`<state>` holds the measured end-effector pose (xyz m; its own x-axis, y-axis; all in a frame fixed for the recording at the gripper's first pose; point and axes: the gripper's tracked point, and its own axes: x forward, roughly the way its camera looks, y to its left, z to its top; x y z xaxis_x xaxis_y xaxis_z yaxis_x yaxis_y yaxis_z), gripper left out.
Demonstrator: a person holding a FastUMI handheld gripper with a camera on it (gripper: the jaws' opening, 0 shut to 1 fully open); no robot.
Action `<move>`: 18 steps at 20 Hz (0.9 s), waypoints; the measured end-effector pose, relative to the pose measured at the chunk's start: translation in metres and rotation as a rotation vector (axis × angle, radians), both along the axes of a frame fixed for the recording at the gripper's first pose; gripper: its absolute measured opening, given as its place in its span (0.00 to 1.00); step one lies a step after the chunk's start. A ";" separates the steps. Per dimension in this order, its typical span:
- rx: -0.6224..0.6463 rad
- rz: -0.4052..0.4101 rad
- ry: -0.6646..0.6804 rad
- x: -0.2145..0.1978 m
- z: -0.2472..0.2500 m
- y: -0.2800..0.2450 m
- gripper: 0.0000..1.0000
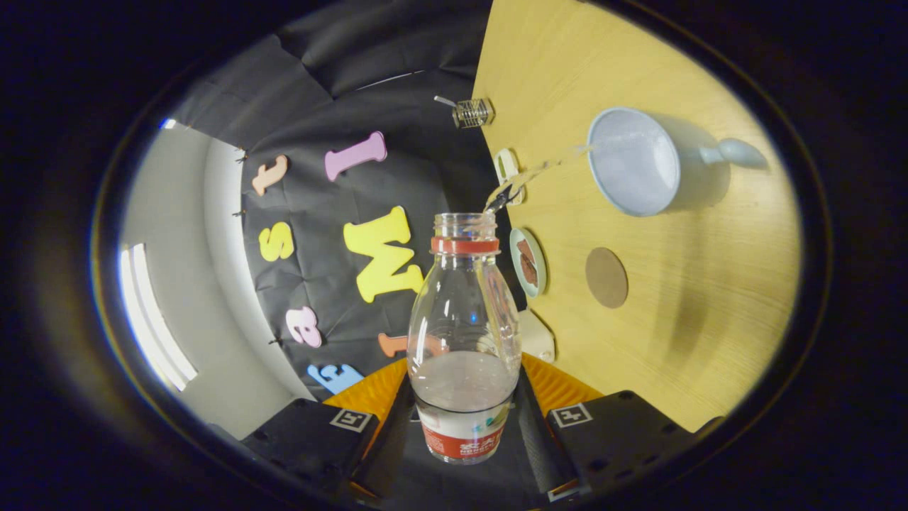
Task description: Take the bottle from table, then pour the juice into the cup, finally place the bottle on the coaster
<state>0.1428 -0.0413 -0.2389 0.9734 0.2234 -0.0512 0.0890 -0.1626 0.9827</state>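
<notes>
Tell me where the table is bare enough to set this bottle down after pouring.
Claw grips the bottle, stream reaching the cup. Bare wood lies beyond the round coaster, below the cup. It is crowded along the table's edge near the small dish.

bottle (pixel 464 333) in hand-held gripper (pixel 464 426), over cup (pixel 633 162)

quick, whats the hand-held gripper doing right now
hand-held gripper: closed on the bottle, tipped so liquid streams from its mouth into the cup.
</notes>
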 end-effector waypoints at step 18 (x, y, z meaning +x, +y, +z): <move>0.021 0.007 -0.014 -0.001 0.007 0.007 0.77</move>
